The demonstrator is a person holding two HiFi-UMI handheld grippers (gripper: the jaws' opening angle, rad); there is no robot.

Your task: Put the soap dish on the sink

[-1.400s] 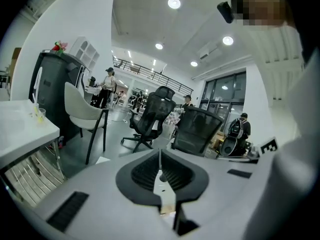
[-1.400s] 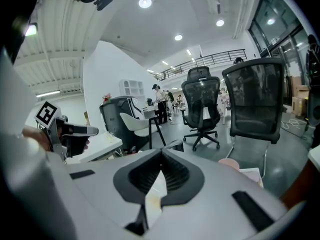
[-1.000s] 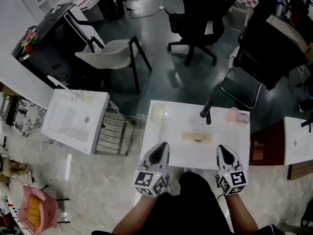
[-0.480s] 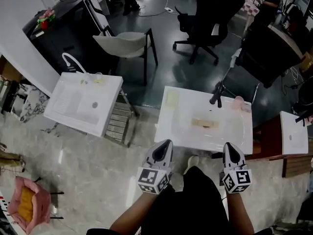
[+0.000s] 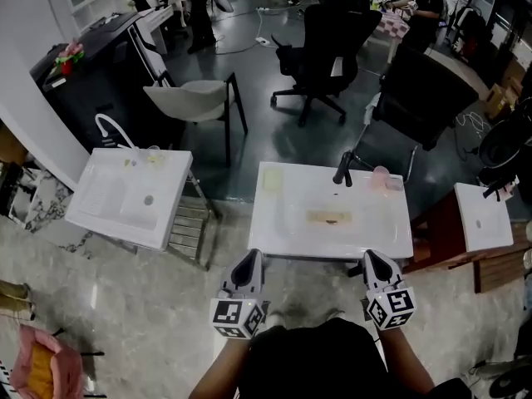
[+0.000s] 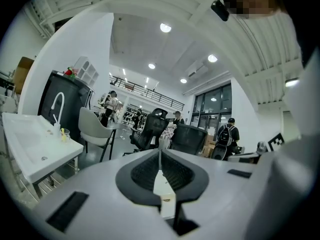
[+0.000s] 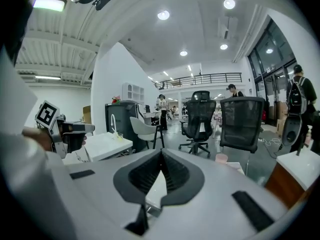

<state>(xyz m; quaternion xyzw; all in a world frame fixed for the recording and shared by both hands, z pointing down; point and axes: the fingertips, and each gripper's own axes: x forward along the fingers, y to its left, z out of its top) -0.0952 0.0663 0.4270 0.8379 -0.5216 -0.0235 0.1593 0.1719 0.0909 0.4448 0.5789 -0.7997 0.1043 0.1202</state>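
Tools: left gripper [image 5: 252, 258] and right gripper [image 5: 371, 257] are both clenched with nothing in them, just in front of the sink [image 5: 278, 223] | Thing: the tan soap dish [image 5: 330, 218], I think, lies flat in the middle of the sink | Tip: the job looks done; hold both tools clear of the sink and don't bump the dish.
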